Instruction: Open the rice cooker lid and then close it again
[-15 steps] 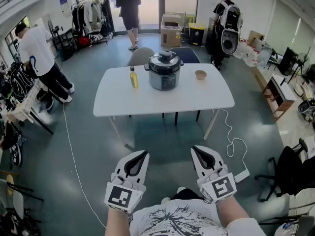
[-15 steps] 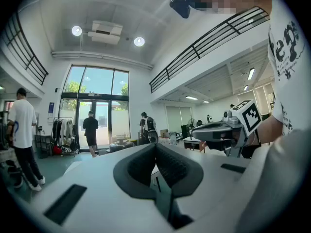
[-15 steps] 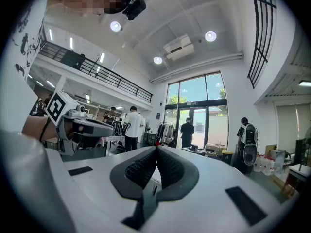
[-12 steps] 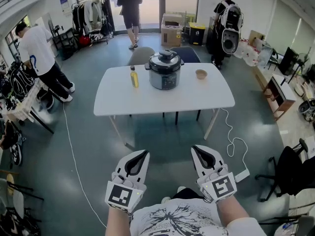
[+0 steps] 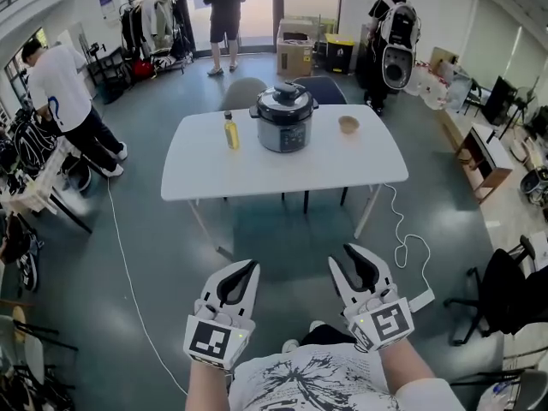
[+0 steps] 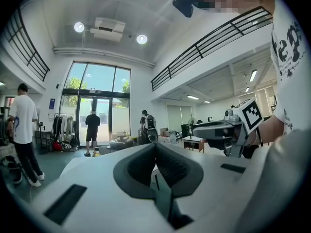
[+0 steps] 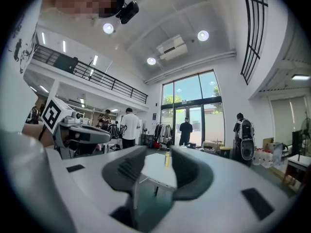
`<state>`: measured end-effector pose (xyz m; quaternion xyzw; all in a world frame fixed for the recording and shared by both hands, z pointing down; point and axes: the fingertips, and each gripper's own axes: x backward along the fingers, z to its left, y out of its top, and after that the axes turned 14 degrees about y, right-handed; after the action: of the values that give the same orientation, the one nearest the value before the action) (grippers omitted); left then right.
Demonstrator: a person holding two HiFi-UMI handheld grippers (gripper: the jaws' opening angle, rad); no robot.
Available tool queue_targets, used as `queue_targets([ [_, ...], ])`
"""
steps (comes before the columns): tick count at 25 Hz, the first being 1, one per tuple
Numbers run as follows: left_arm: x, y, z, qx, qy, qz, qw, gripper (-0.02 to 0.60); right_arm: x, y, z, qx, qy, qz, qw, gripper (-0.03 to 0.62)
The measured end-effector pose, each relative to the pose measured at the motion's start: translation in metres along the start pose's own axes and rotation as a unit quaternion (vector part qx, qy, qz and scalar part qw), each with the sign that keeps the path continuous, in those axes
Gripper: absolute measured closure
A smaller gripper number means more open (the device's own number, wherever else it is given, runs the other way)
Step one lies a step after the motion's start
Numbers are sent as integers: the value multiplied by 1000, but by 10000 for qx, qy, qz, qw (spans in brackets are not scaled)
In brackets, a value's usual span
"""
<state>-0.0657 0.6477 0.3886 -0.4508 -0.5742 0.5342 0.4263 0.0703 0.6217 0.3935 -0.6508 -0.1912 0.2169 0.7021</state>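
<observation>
Rice cooker (image 5: 283, 120) upright on table (image 5: 257, 174) (lid down, panel facing viewer), left fingers (image 6: 138, 166) clenched, right fingers (image 7: 192, 171) parted

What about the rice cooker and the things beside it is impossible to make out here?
Rice cooker latch and front panel: too small in the head view.
Right gripper view: only the table and the bottle show between the open jaws of the right gripper; the cooker does not show there.
Bowl contents: too small, head view.
Bottle label: too small in both views.
</observation>
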Motion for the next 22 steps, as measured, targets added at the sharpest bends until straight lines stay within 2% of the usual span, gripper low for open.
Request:
queue_targets([
  [2,-3,-1,3,-5,-12,15,10000,568,-9,-1,-2,-140,106,-20,9998,134],
  [3,-5,-1,6,-11,-12,21,10000,568,-13,-1,-4,-208,117,-57,9997,90],
  [6,-15,-4,12,21,-2,68,10000,568,-22,-3,-14,-219,70,-27,9997,47],
  [12,-69,-22,30,18,73,185,9998,568,-61,-24,-62,-263,148,110,9995,45],
  [17,-147,-21,40,-49,270,203,9994,568,-105,-35,-133,-328,418,190,9984,46],
  [22,-249,-17,43,-130,537,258,9981,568,-156,-47,-238,-533,689,310,9957,46],
])
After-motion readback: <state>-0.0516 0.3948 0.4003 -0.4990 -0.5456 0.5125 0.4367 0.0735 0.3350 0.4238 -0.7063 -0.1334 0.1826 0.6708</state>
